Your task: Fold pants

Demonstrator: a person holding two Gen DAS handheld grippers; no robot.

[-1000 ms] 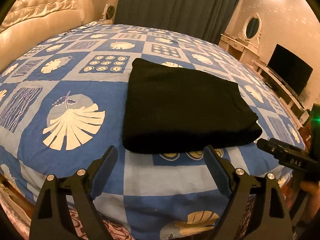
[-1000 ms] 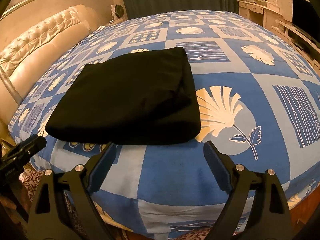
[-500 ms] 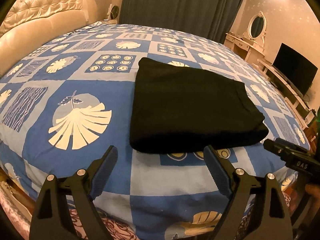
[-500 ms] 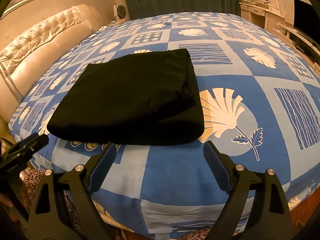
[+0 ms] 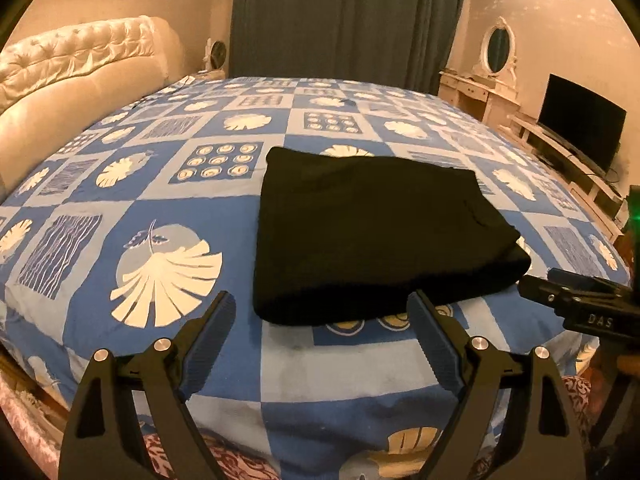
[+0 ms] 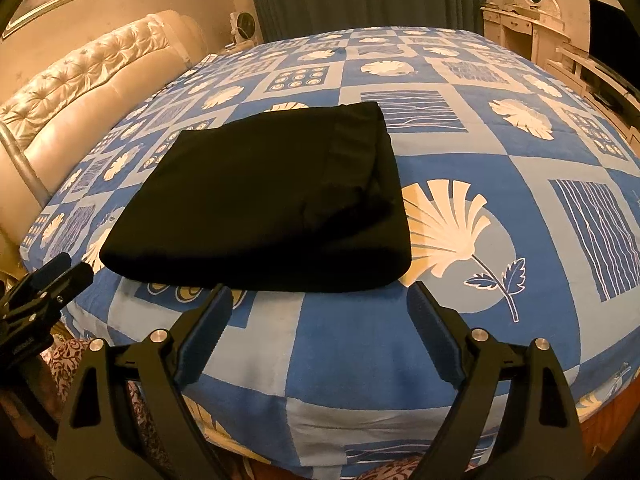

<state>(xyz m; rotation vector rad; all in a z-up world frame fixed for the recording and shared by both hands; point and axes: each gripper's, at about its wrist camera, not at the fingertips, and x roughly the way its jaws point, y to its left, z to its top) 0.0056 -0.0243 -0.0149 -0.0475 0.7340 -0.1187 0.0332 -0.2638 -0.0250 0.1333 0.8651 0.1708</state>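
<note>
The black pants (image 5: 368, 232) lie folded into a flat rectangle near the front edge of the bed; they also show in the right wrist view (image 6: 272, 200). My left gripper (image 5: 322, 320) is open and empty, held just in front of the pants' near edge. My right gripper (image 6: 320, 312) is open and empty, also just short of the near edge. The right gripper shows at the right of the left wrist view (image 5: 580, 304); the left gripper shows at the left of the right wrist view (image 6: 44, 288).
The bed has a blue patterned cover (image 5: 160, 208) and a cream tufted headboard (image 5: 72, 80) on the left. A dresser with an oval mirror (image 5: 496, 48) and a TV (image 5: 580, 120) stand at the right. Dark curtains (image 5: 344, 20) hang behind.
Both grippers have pulled back and lifted slightly from the bed, so the views tilt up. The pants have not moved. Both grippers stay open.
</note>
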